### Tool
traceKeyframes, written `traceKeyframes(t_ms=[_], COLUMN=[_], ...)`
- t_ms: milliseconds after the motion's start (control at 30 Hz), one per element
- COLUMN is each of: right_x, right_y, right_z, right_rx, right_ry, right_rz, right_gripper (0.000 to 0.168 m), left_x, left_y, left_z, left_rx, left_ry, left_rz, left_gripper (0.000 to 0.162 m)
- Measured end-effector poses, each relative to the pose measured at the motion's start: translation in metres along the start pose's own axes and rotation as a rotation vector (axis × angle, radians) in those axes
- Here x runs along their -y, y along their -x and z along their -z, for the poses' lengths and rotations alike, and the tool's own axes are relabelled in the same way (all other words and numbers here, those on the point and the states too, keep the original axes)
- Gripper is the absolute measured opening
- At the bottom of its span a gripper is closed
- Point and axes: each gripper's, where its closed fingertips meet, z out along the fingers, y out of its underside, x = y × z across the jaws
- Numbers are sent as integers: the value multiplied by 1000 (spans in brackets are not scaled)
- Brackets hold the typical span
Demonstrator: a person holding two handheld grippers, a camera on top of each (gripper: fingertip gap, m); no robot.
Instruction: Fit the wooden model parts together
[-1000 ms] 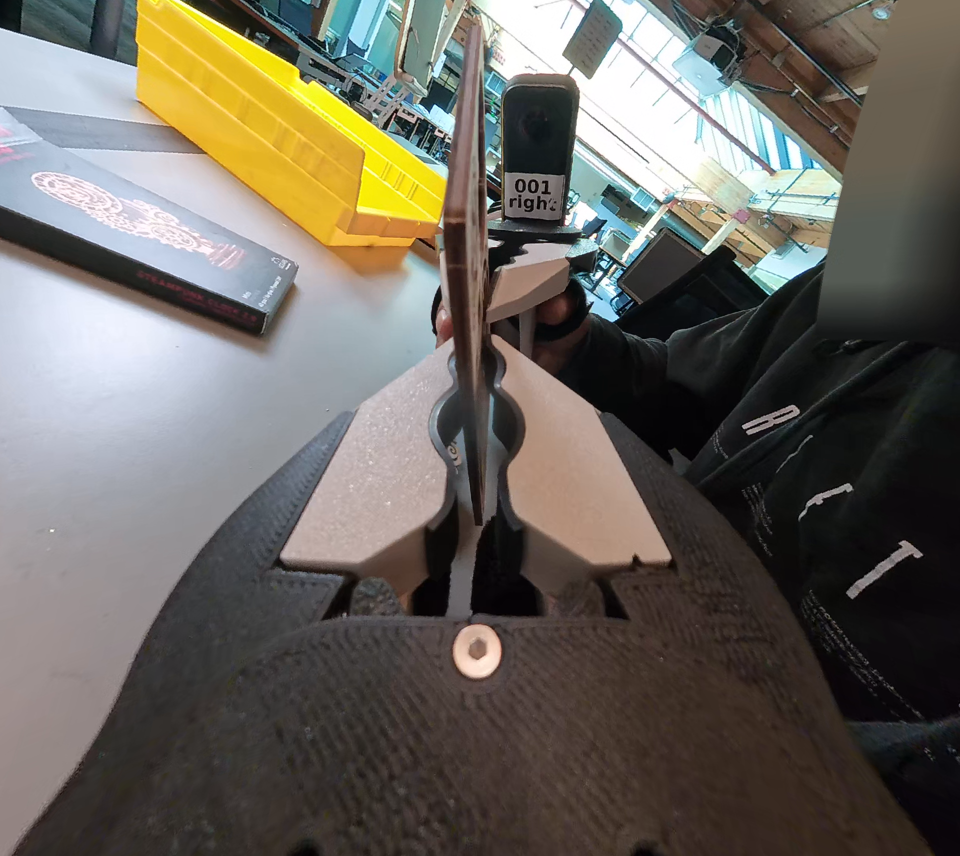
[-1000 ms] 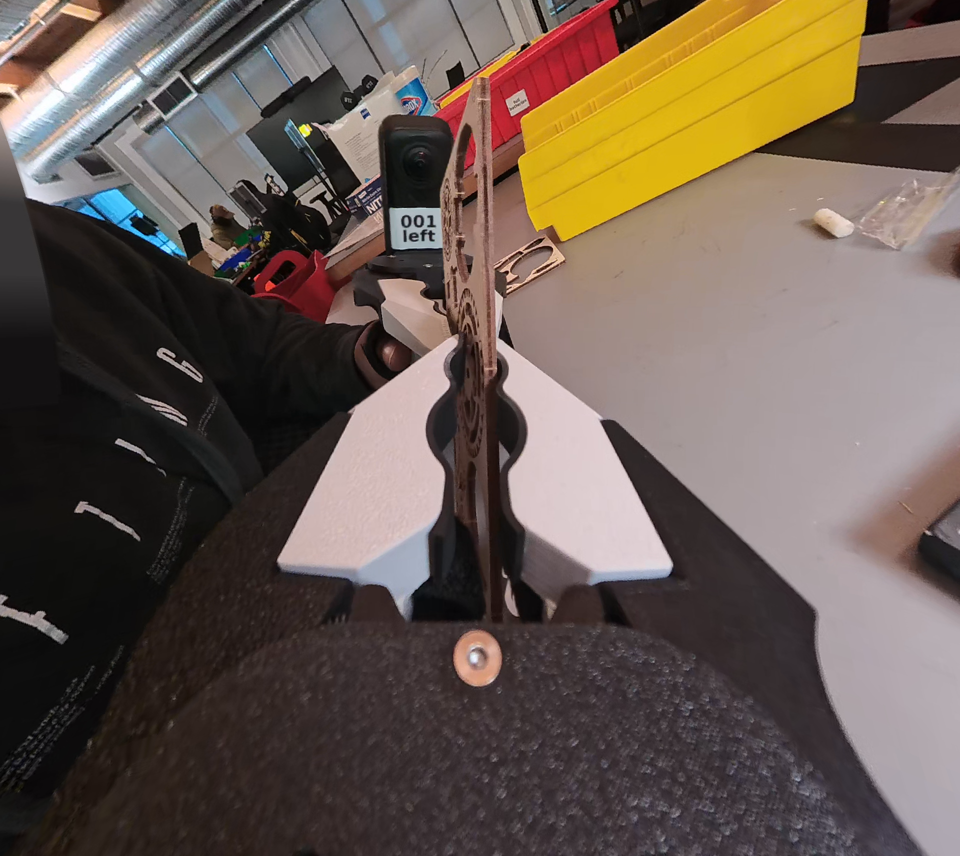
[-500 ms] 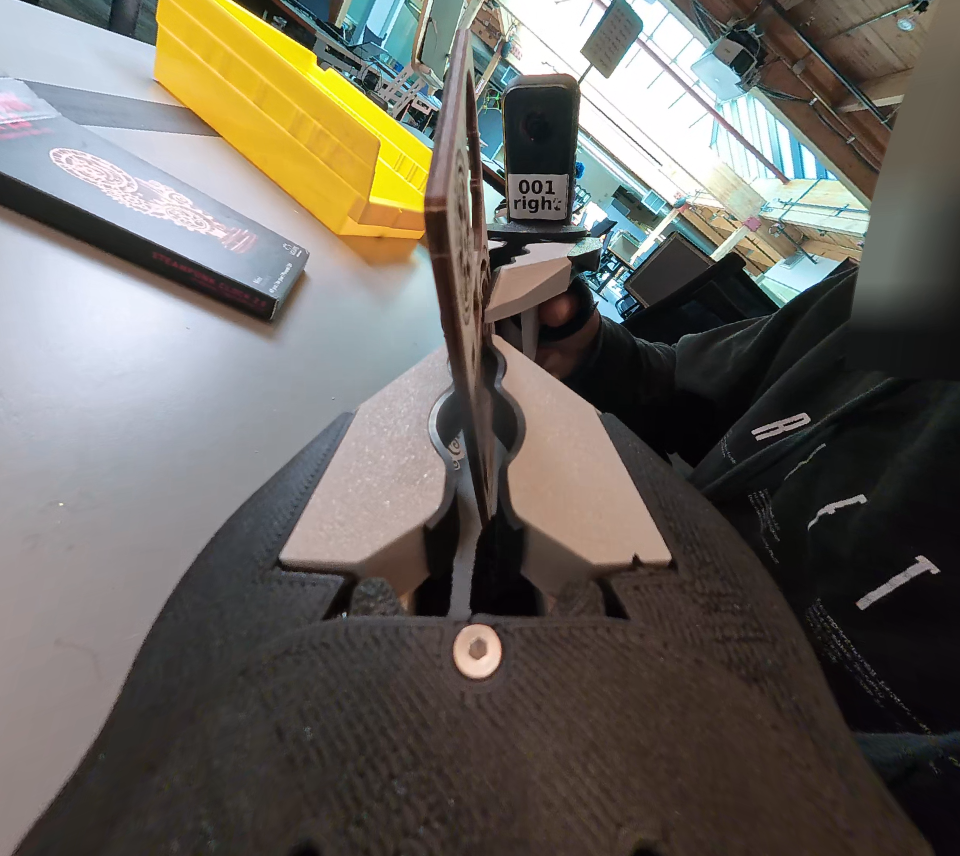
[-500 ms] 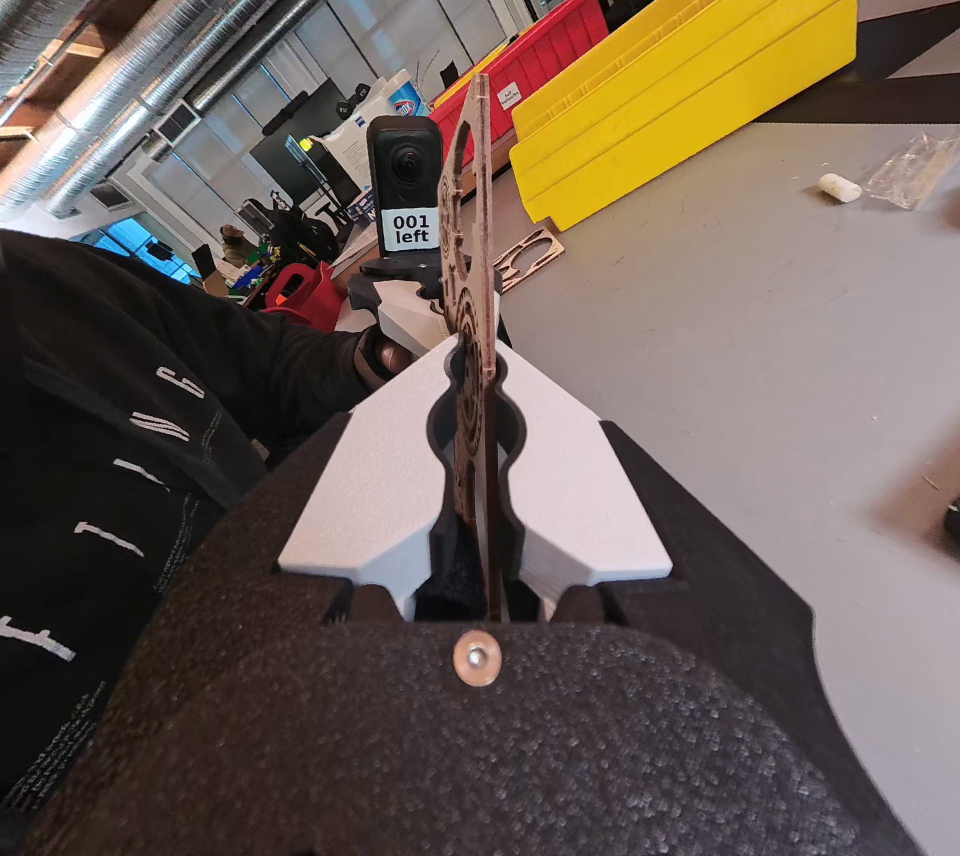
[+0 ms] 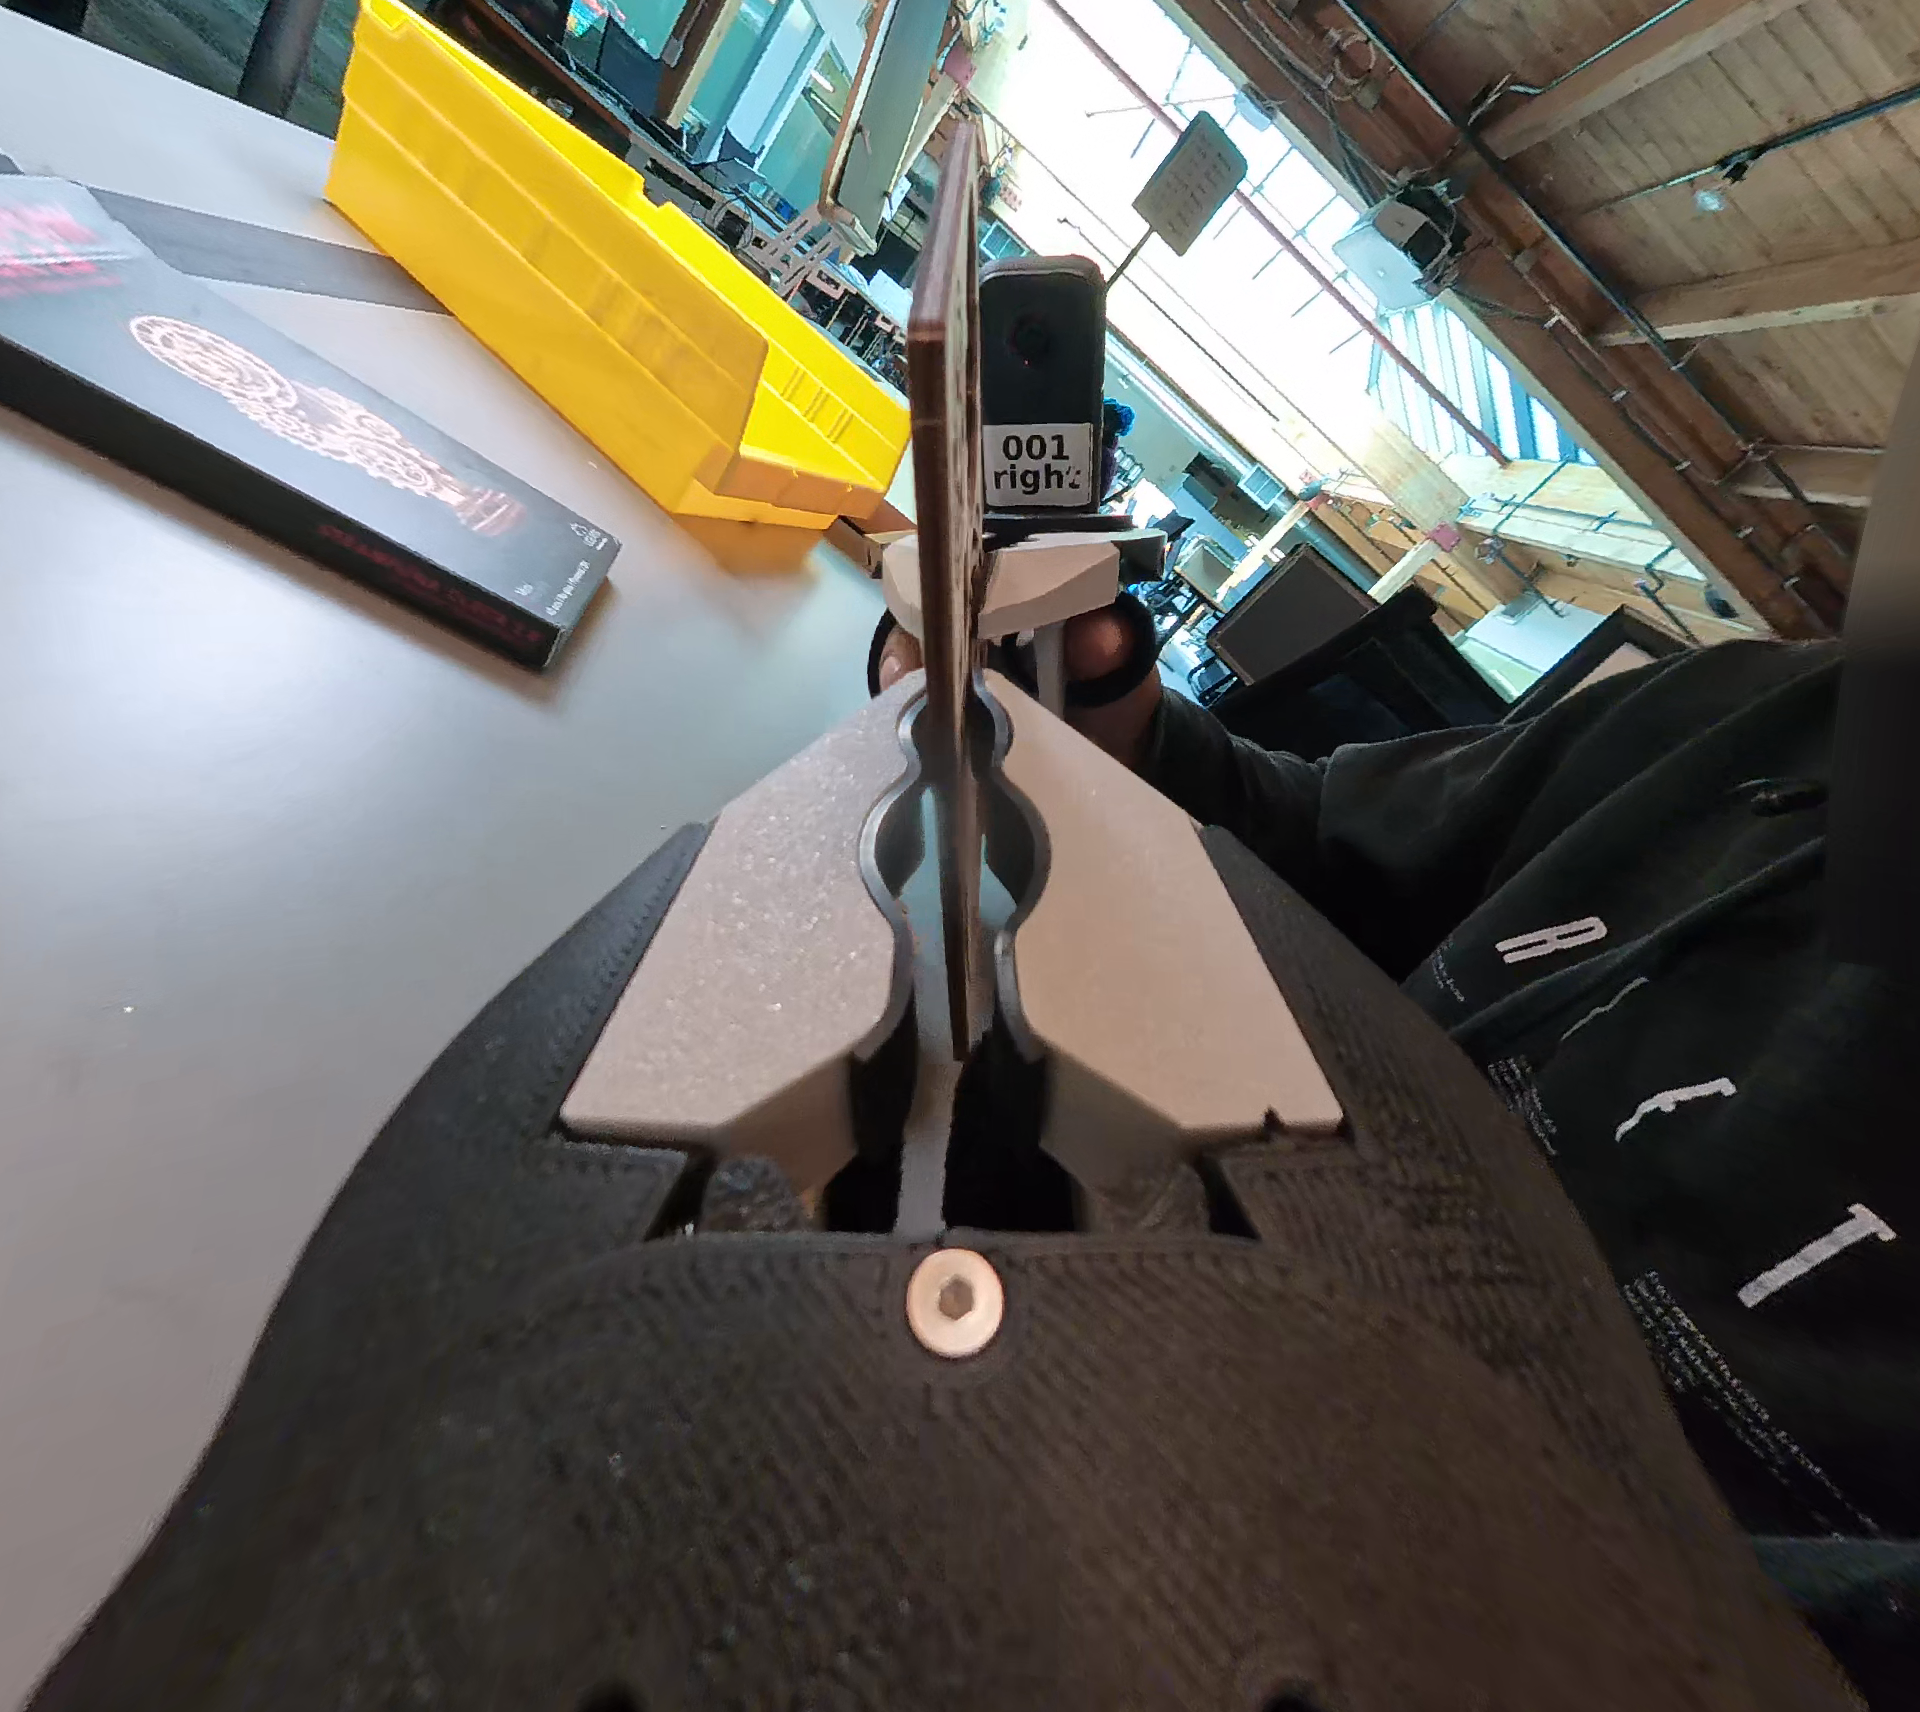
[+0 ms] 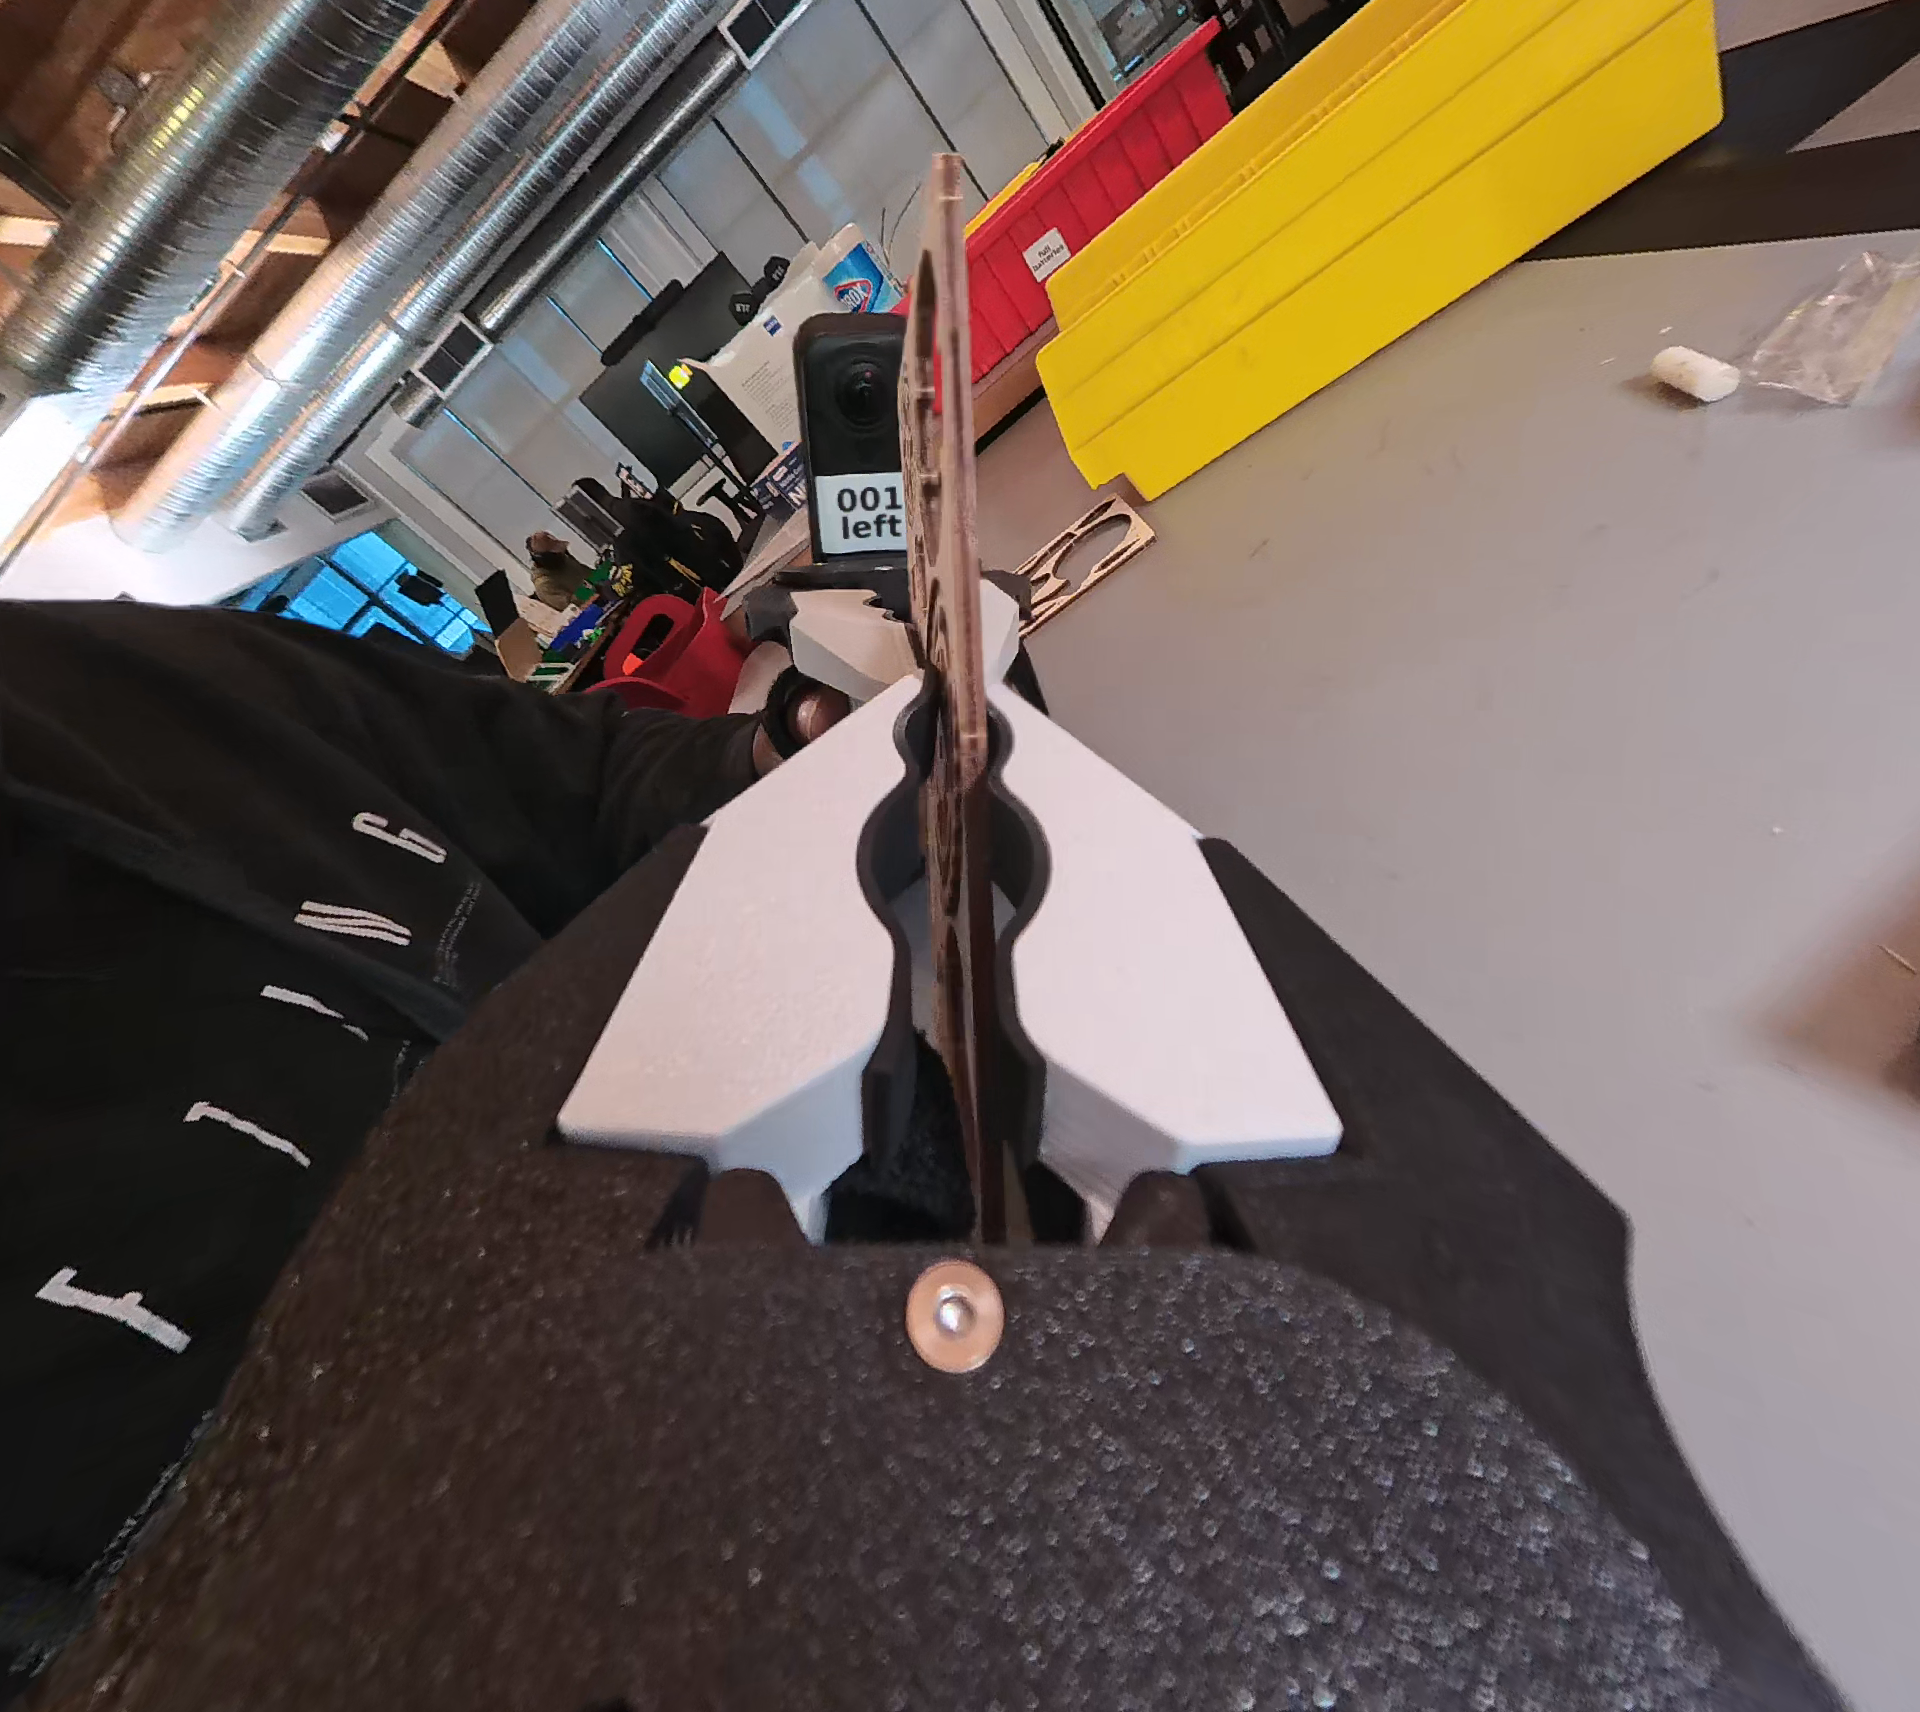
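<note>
A thin brown laser-cut wooden sheet (image 5: 948, 436) stands on edge between my two grippers, above the grey table. My left gripper (image 5: 954, 706) is shut on one end of it. My right gripper (image 6: 951, 712) is shut on the other end, where the sheet (image 6: 943, 457) shows cut-out shapes. The grippers face each other: the right one (image 5: 1003, 582) shows beyond the sheet in the left wrist view, the left one (image 6: 899, 634) in the right wrist view. A spent wooden offcut (image 6: 1086, 542) with holes lies flat on the table behind.
A yellow bin (image 5: 582, 312) stands at the back, also in the right wrist view (image 6: 1392, 208), with a red bin (image 6: 1091, 187) behind it. A black box (image 5: 291, 426) lies on the table to the left. A white plug (image 6: 1694, 374) and clear bag (image 6: 1839, 332) lie right. A person's dark sleeves flank the grippers. My left and right fingertips are right by each other. Both grippers' tips are roughly 25 cm from the white plug (image 6: 1694, 374).
Both grippers have tilted and shifted slightly while keeping hold of the sheet. The sheet now stands more edge-on in the left wrist view and the right gripper sits straight behind it.
</note>
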Motion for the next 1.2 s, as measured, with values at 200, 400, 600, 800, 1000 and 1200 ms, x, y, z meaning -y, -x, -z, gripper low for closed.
traceKeyframes(t_ms=[200,400,600,800,1000,1200], right_x=[1,-4,3,1,1,-10], right_y=[0,4,4,-2,-5,-1], right_z=[0,-2,4,5,4,8], right_rx=[-8,-12,13,-27,-113,-35], right_ry=[3,34,-9,3,21,109], right_rz=[-6,25,-40,-37,38,0], right_gripper=[5,3,1,2,3,11], left_x=[0,-8,1,-1,-1,6], left_y=[-2,-4,-1,-3,-2,-2], left_z=[-1,-5,2,0,1,4], left_rx=[-10,-26,-15,-7,-8,-20], left_ry=[-1,34,-7,18,19,-18], left_rz=[17,50,-1,-23,-2,18], left_gripper=[1,2,9,1,2,1])
